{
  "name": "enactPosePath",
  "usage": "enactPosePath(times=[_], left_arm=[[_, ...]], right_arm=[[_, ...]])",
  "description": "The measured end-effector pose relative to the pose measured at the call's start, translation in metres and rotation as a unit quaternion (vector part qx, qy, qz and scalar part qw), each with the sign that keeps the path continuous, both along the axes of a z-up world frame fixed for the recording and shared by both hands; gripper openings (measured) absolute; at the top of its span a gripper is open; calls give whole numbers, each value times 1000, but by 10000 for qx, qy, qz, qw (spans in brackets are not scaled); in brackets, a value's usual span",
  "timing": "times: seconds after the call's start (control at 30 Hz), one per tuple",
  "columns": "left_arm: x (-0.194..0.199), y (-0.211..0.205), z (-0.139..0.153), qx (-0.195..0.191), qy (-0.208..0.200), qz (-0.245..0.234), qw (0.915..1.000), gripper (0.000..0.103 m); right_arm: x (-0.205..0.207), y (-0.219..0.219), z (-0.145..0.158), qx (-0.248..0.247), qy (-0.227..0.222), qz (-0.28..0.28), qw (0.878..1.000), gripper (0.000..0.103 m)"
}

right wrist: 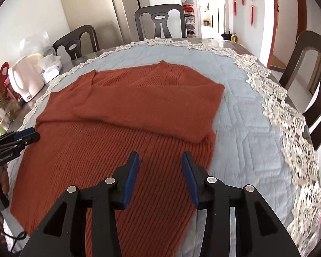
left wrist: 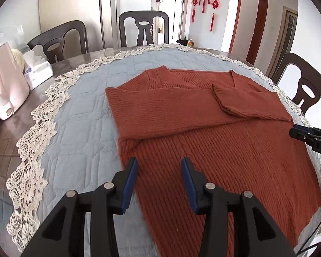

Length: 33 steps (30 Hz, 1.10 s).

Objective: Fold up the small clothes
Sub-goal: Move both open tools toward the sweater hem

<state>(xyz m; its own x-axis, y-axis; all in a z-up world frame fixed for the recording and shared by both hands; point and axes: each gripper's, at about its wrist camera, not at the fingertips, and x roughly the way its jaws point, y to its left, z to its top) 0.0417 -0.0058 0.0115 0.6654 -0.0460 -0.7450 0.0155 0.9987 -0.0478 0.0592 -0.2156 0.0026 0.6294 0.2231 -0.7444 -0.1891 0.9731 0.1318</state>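
- We have the rust-red knitted sweater [left wrist: 203,132] lying flat on the quilted blue cloth [left wrist: 79,128] that covers the table, its neck toward the far chairs and its hem toward us; both sleeves are already folded across the chest.
- Our left gripper [left wrist: 159,175] hangs above the sweater's left edge with its jaws parted and nothing between them; our right gripper [right wrist: 160,171] hangs above the right edge, likewise parted and empty.
- If we close on the knit too shallowly, we judge the ribbed fabric may slip out as we lift, and the fold would fall crooked.
- If we pinch too deep, we may catch the blue cloth together with the sweater and drag its lace border [left wrist: 30,160] along.
- If one hand lifts ahead of the other, the hem would likely skew and the crossed sleeve [left wrist: 246,105] could slide off the chest.
- A sweep too far left could bring us toward the pink kettle [left wrist: 6,90] and the tissue pack [left wrist: 38,72], which stand well apart for now.
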Motion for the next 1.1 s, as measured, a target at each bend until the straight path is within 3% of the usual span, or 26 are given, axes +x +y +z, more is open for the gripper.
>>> enactPosePath(times=[0.23, 0.47, 0.67, 0.83, 0.93, 1.1], left_arm=[[-16, -4, 1, 112, -49, -7, 9999, 47], [-33, 0, -4, -165, 79, -26, 9998, 47], [-55, 8, -8, -1066, 181, -165, 9940, 54], [-79, 7, -10, -1556, 147, -384, 9870, 58], [-90, 8, -11, -2030, 248, -495, 9776, 58], [-102, 6, -13, -2255, 251, -602, 9721, 58]], right_arm=[[-16, -10, 1, 207, -67, -156, 9996, 43], [-34, -17, 1, 468, -36, -228, 9986, 43], [-54, -22, -6, 1026, 111, -147, 9946, 44], [-74, -25, -13, 1851, 503, 229, 9812, 44], [-87, -23, -12, 1880, 524, 305, 9803, 44], [-96, -26, -10, 1873, 531, 294, 9804, 44]])
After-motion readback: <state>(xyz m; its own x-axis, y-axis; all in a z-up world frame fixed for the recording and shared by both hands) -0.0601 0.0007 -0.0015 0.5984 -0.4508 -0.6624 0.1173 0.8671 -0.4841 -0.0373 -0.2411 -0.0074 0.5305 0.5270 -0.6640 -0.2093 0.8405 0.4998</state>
